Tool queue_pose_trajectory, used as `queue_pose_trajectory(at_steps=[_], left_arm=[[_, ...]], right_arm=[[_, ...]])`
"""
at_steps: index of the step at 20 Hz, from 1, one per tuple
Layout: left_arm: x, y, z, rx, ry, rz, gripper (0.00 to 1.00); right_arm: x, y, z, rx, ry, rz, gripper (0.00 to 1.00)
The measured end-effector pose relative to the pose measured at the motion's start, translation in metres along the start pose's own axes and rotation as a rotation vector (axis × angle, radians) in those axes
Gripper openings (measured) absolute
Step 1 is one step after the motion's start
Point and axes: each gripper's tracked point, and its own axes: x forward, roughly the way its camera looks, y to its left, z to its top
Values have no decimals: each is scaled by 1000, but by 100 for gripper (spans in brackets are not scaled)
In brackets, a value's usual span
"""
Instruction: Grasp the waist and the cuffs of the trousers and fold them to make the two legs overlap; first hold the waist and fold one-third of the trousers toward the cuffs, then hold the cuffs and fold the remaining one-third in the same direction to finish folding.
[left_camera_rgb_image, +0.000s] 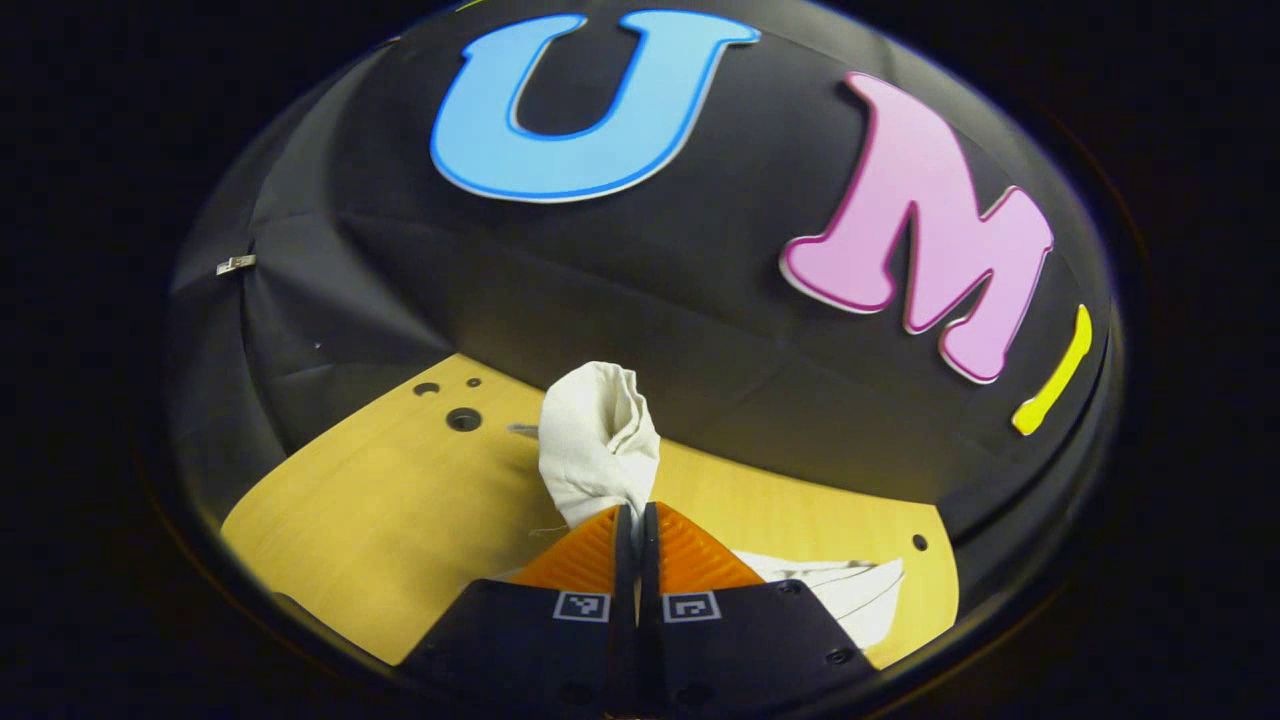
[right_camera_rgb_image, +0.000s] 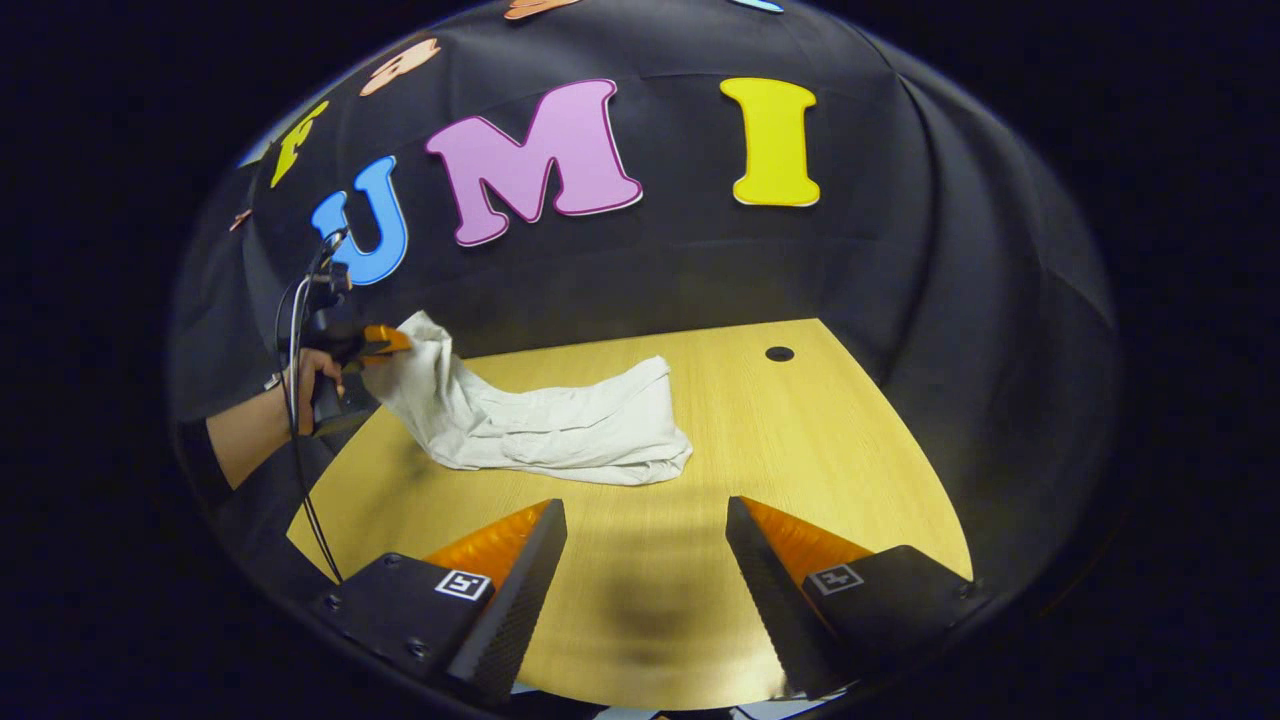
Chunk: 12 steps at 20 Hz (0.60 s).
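White trousers (right_camera_rgb_image: 540, 425) lie crumpled on the wooden table (right_camera_rgb_image: 800, 440), seen in the right gripper view left of centre. One end is lifted at the left by my left gripper (right_camera_rgb_image: 385, 342), held by a hand (right_camera_rgb_image: 305, 375). In the left gripper view my left gripper (left_camera_rgb_image: 636, 515) is shut on a bunched fold of the trousers (left_camera_rgb_image: 595, 445) that sticks up above the fingertips; more cloth (left_camera_rgb_image: 850, 590) trails at the lower right. My right gripper (right_camera_rgb_image: 645, 515) stands open over bare table, a little in front of the trousers' near edge, with nothing between its fingers.
The black cloth wall (right_camera_rgb_image: 900, 260) closes the table's far side and right. Small round holes (right_camera_rgb_image: 779, 354) mark the tabletop, with several more holes (left_camera_rgb_image: 463, 419) in the left gripper view. A cable (right_camera_rgb_image: 300, 470) hangs from the left gripper down past the table's left edge.
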Motion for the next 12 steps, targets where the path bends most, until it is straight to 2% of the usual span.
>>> queue_pose_trajectory(at_steps=[4, 12], left_arm=[[-6, -91, -6, 39, -23, -81, 5], [2, -231, -80, 70, 69, -245, 5]], right_arm=[[-1, -27, 1, -84, -8, 42, 99], [-6, -52, 2, -32, -42, 16, 99]])
